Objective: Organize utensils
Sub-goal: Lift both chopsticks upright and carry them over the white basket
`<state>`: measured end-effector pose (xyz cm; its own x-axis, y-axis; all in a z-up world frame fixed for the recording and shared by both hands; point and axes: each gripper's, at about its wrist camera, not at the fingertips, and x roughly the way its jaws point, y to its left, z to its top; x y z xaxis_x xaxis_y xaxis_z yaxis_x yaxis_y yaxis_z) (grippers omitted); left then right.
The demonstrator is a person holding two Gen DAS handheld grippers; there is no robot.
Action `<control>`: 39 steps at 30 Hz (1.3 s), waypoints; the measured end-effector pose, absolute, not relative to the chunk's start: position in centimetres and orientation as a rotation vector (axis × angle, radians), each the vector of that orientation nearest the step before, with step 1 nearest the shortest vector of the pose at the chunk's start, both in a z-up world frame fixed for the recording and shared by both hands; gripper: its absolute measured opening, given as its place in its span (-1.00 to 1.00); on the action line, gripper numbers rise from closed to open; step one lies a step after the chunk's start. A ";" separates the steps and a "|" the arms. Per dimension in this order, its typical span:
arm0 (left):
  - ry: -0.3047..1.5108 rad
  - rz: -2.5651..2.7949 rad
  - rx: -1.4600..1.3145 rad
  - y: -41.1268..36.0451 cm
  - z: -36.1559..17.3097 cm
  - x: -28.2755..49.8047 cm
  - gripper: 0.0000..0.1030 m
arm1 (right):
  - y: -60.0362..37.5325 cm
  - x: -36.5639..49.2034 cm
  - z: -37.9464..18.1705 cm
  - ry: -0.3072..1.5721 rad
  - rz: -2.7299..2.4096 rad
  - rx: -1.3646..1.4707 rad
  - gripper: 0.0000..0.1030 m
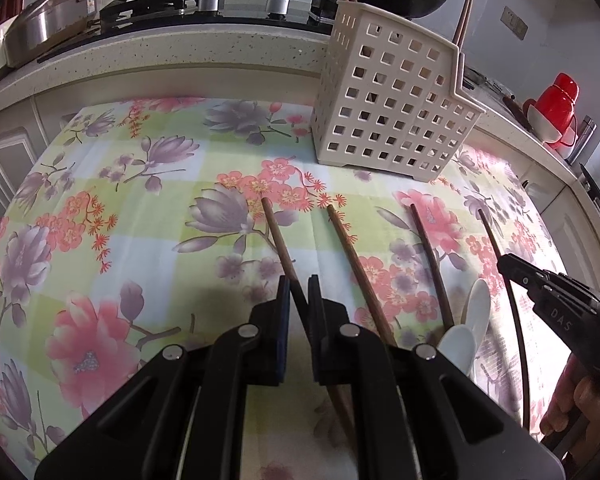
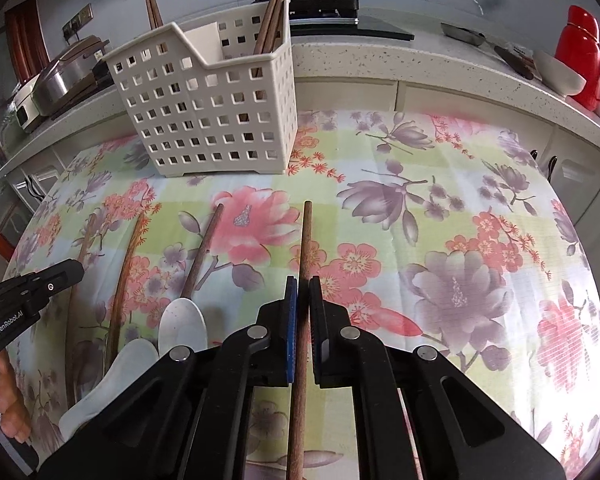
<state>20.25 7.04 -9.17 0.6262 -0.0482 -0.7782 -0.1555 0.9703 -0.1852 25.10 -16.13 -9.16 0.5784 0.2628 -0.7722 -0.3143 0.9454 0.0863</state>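
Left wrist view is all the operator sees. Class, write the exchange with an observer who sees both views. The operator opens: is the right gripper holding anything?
Observer: Yes. The right gripper has its jaws shut on the rightmost chopstick, which runs straight between them.
Operator: Can you see inside the holder?
Observer: Yes. The right wrist view looks into the holder through its open top, and several stored chopsticks lean in the taller compartment.

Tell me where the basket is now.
The basket stands on the tablecloth at the far edge, left in the right wrist view, beyond the chopsticks.
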 end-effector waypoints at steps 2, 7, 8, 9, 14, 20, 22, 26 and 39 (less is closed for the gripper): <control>0.878 0.059 -0.243 7.0 -8.6 20.0 -0.83 | -16.7 24.7 -8.2 0.873 0.339 -0.050 -0.87; 0.827 0.050 -0.227 6.8 -6.8 19.2 -0.83 | -17.8 23.4 -5.7 0.815 0.354 -0.022 -0.87; 0.807 0.053 -0.215 6.8 -6.3 19.0 -0.83 | -17.9 23.1 -5.2 0.805 0.358 -0.016 -0.87; 0.792 0.052 -0.211 6.8 -5.8 18.8 -0.84 | -18.2 22.8 -4.7 0.794 0.362 -0.011 -0.87; 0.730 0.048 -0.188 6.7 -3.3 17.7 -0.84 | -19.0 21.3 -2.3 0.735 0.375 0.003 -0.87; 0.684 0.047 -0.177 6.4 -1.1 16.5 -0.86 | -20.0 19.6 0.5 0.662 0.384 0.005 -0.87; 0.675 0.048 -0.171 6.3 -0.5 16.2 -0.86 | -20.2 19.0 1.3 0.642 0.387 0.001 -0.87; 0.643 0.044 -0.161 5.9 0.9 15.3 -0.87 | -20.8 18.1 2.4 0.613 0.391 0.010 -0.87; 0.554 0.034 -0.136 5.1 4.9 12.5 -0.89 | -21.7 15.6 5.1 0.538 0.393 -0.003 -0.87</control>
